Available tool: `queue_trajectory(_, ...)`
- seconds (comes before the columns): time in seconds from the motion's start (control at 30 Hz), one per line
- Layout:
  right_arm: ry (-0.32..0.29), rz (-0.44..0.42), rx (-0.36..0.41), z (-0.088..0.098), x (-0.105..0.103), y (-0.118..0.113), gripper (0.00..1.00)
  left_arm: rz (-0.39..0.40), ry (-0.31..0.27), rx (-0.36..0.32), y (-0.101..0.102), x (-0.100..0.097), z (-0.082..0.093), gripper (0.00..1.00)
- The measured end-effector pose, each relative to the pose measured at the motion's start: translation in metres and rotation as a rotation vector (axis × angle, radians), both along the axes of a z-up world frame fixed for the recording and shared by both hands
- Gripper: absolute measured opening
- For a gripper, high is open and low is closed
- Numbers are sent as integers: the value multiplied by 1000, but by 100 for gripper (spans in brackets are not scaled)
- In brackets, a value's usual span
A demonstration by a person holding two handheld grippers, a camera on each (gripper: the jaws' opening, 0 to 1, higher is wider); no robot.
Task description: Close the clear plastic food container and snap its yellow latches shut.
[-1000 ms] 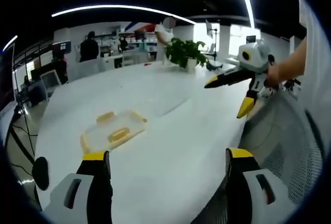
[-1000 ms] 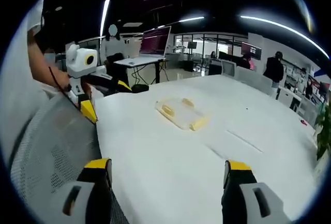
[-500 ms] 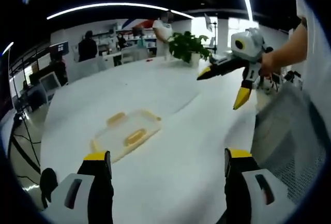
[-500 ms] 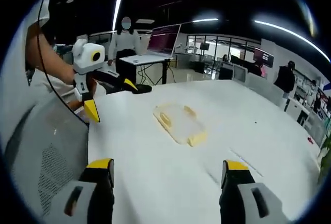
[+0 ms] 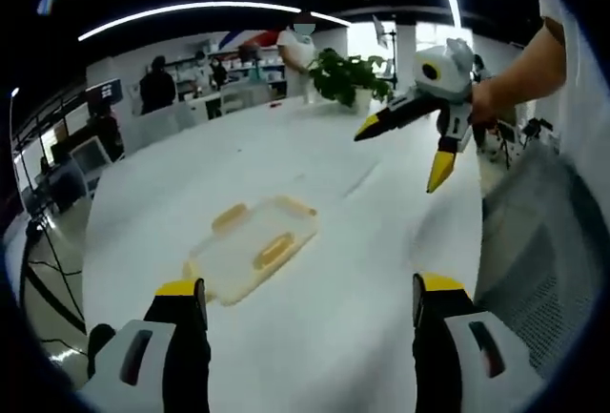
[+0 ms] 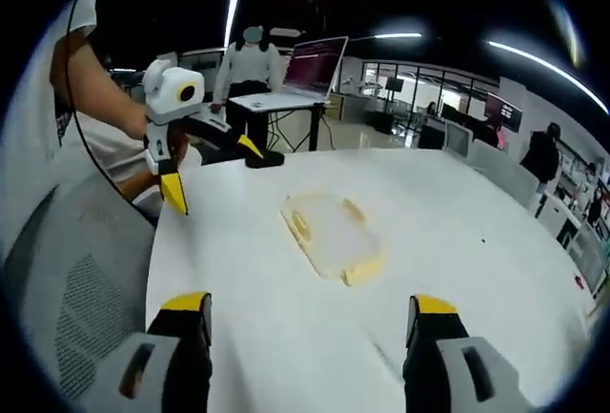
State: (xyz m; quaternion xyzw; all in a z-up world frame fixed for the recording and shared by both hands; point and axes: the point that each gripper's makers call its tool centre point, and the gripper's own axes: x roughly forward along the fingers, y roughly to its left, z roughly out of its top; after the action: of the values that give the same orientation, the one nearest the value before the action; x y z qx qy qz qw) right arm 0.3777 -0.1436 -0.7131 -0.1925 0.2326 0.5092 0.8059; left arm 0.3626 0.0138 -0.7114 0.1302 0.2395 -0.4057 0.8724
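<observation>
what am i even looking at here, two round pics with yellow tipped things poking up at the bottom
Those yellow-tipped prongs are the jaws of two handheld tools; a person holds one in each hand. Each round picture comes from a fisheye camera riding on one tool, looking forward along its jaws. In the left gripper view you see the left tool at the bottom, and the right tool coming in from the right, gripped by a hand. Both tools are open and hold nothing. On the white table lies a clear plastic food container with yellow latches. The right gripper view shows the same container from the other side.

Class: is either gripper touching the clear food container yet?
Apart. Left gripper view: bare table separates container from left gripper; the right gripper hangs above.
</observation>
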Motion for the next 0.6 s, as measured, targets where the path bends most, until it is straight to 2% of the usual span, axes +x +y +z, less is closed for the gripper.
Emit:
queue_trajectory(0.37, 0, 70, -43, -7, 14, 10, 83, -44, 6, 62, 14, 13, -9, 87)
queue_trajectory(0.6, 1, 84, -55, -9, 26, 12, 83, -63, 2, 90, 19, 23, -10, 86)
